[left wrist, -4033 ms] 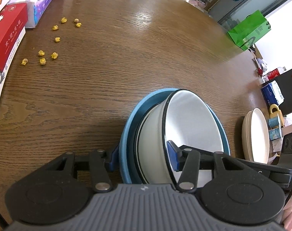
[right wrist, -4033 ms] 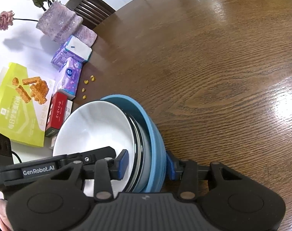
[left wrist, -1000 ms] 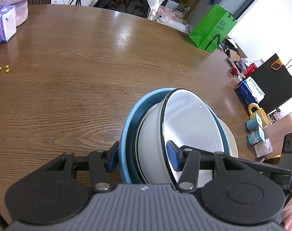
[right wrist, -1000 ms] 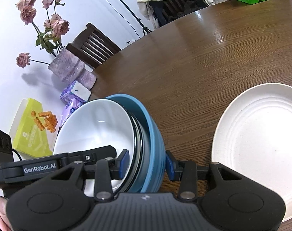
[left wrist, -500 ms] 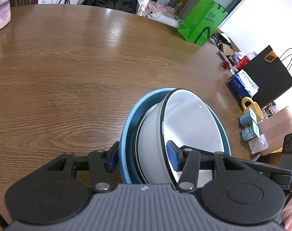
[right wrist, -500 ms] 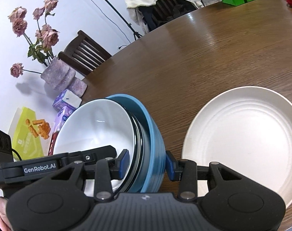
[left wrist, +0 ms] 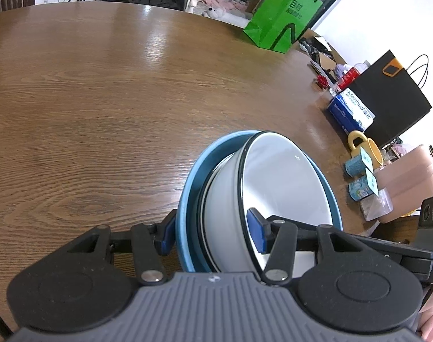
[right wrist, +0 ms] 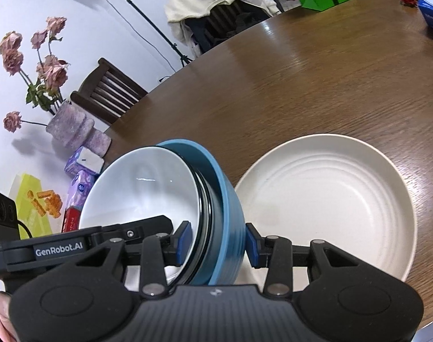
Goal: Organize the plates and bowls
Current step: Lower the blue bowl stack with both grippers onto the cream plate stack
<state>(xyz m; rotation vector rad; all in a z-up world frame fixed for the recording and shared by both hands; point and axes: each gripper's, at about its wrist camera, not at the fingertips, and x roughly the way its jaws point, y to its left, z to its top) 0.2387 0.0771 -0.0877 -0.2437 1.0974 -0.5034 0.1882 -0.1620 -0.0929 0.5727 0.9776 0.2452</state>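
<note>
Both the left gripper point(left wrist: 212, 235) and right gripper point(right wrist: 216, 242) pinch the stacked bowls point(right wrist: 165, 199) just beside a cream plate point(right wrist: 330, 199) on the table point(right wrist: 330, 79).

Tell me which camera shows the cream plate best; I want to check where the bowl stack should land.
The right wrist view: the cream plate lies nearly whole on the table, beside the bowl stack clamped by the right gripper. The left wrist view shows none of it; the stack and left gripper fill that side.
</note>
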